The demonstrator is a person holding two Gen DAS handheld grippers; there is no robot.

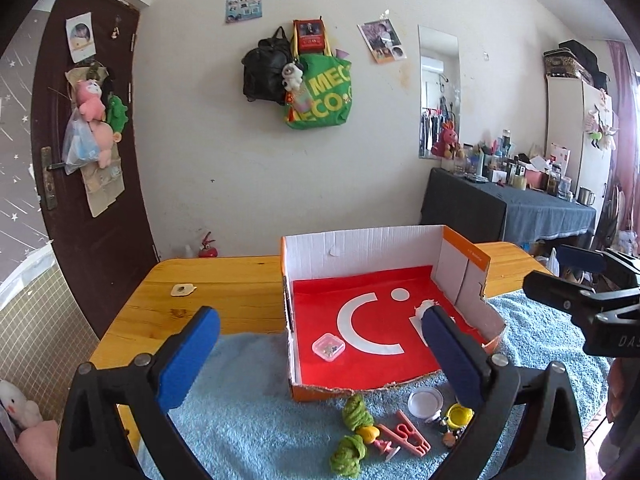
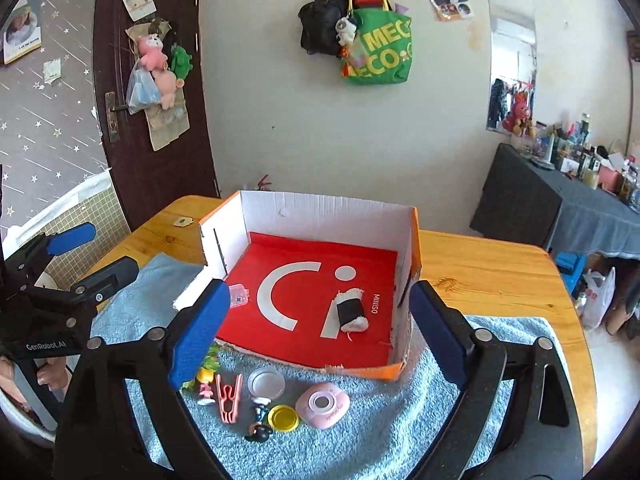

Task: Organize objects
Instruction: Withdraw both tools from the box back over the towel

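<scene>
Over the towel-covered near edge of the surface (image 2: 500, 272), the left tool (image 1: 320, 344) and right tool (image 2: 320, 312) both hang released and empty, while inside the box (image 2: 320, 208) a clear case (image 1: 328, 347) lies left and a sushi toy (image 2: 353, 309) right.

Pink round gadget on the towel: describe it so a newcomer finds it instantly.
Start at the open cardboard box with the red floor on the wooden table. On the blue towel just in front of the box's near edge lies a row of small items; the pink gadget is at the right end, beside the yellow lid. It alone is a pale pink rounded square with a grey-white circle in the middle.
</scene>
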